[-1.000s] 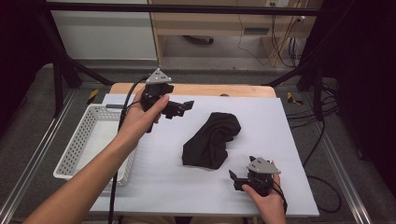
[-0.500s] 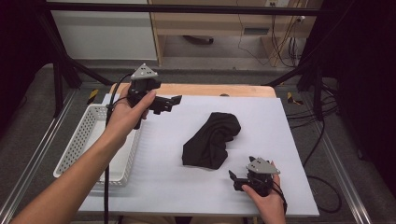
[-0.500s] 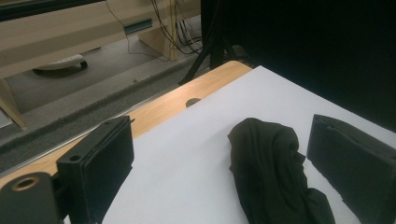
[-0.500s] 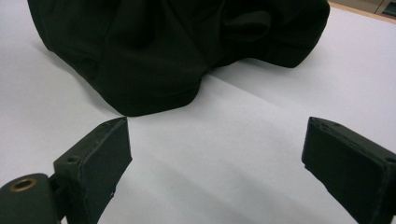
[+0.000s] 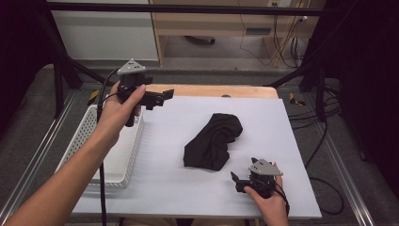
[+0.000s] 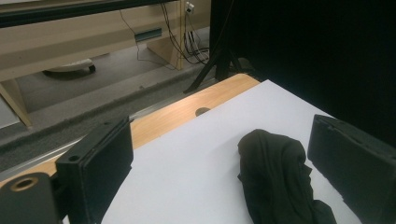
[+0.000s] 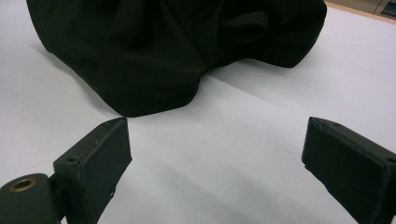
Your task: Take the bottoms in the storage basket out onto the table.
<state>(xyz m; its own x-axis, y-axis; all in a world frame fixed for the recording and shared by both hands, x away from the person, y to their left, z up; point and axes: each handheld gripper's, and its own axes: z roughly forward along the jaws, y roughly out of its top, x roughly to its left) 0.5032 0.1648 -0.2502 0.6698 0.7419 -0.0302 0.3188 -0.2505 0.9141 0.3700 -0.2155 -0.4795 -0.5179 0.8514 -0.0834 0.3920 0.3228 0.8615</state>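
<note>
Black cloth [image 5: 214, 141] lies crumpled mid-counter, bare white counter [image 5: 179, 188] all round it. My right hand-held gripper [image 5: 239, 181] rests near the counter's front edge, jaws spread wide and empty, the cloth's near hem just ahead with clear surface between. My left hand-held gripper [image 5: 162, 98] hangs raised by the far left edge, above the white basket [image 5: 84, 141], jaws apart, holding nothing.
</note>
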